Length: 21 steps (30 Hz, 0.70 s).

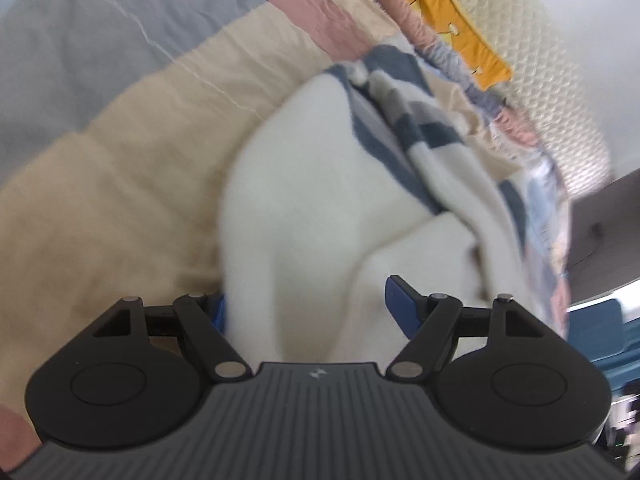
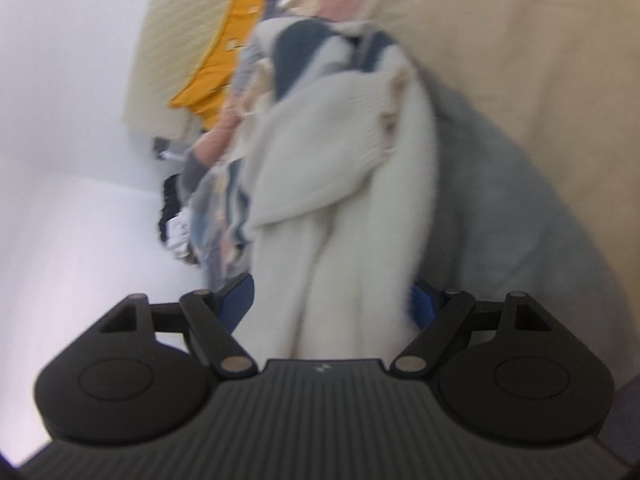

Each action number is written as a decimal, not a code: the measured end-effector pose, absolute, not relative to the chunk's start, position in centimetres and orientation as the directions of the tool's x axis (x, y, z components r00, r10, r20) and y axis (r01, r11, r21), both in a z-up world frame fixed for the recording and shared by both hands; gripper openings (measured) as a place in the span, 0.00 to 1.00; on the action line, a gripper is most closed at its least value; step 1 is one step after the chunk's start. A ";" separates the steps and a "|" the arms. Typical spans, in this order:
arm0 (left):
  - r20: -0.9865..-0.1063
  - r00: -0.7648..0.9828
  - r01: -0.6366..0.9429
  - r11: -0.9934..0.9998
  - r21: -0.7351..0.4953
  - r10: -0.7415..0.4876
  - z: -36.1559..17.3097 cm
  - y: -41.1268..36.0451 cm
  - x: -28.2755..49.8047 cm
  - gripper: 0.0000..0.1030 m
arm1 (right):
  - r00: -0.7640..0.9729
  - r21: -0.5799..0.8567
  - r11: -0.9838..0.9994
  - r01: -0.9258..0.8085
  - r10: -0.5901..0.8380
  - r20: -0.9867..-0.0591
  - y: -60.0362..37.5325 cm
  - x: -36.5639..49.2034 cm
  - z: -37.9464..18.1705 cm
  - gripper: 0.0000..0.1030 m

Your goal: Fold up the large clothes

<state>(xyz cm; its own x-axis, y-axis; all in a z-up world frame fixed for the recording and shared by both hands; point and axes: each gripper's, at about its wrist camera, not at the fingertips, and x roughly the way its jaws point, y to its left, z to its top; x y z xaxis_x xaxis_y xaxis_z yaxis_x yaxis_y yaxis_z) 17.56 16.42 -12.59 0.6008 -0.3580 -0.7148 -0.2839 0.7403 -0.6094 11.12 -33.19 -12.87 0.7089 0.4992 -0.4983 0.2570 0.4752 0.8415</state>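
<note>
A large white knit garment with dark blue and grey stripes hangs bunched over a quilted bed cover. My left gripper has its blue pads on either side of a thick white fold and holds it. In the right wrist view the same white garment hangs in long folds, and my right gripper is shut on its lower part. Both views are blurred by motion. The garment's far end is crumpled and partly hidden.
The bed cover has tan, pink and grey patches. A yellow cloth and a cream quilted surface lie at the far side. A grey cloth lies right of the garment. A white wall is to the left.
</note>
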 end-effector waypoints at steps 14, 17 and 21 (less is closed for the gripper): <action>-0.743 0.585 -0.305 0.762 -0.572 -0.324 -13.6 16.0 17.5 0.64 | 0.547 0.728 0.598 0.335 0.506 -0.667 -30.3 12.1 -15.0 0.37; -0.731 0.598 -0.308 0.747 -0.589 -0.329 -13.7 16.2 17.4 0.57 | 0.557 0.738 0.591 0.327 0.510 -0.655 -30.2 12.4 -15.0 0.27; -0.718 0.607 -0.298 0.741 -0.602 -0.339 -13.6 16.2 17.3 0.44 | 0.577 0.740 0.589 0.324 0.497 -0.648 -30.5 12.2 -14.8 0.21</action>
<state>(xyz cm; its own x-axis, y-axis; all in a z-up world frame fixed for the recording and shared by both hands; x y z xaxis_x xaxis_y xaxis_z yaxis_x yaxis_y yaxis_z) 17.34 16.22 -13.61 0.6071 -0.3394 -0.7185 -0.2984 0.7406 -0.6020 12.18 -30.53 -14.79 0.5768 0.4971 -0.6482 0.3238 0.5894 0.7401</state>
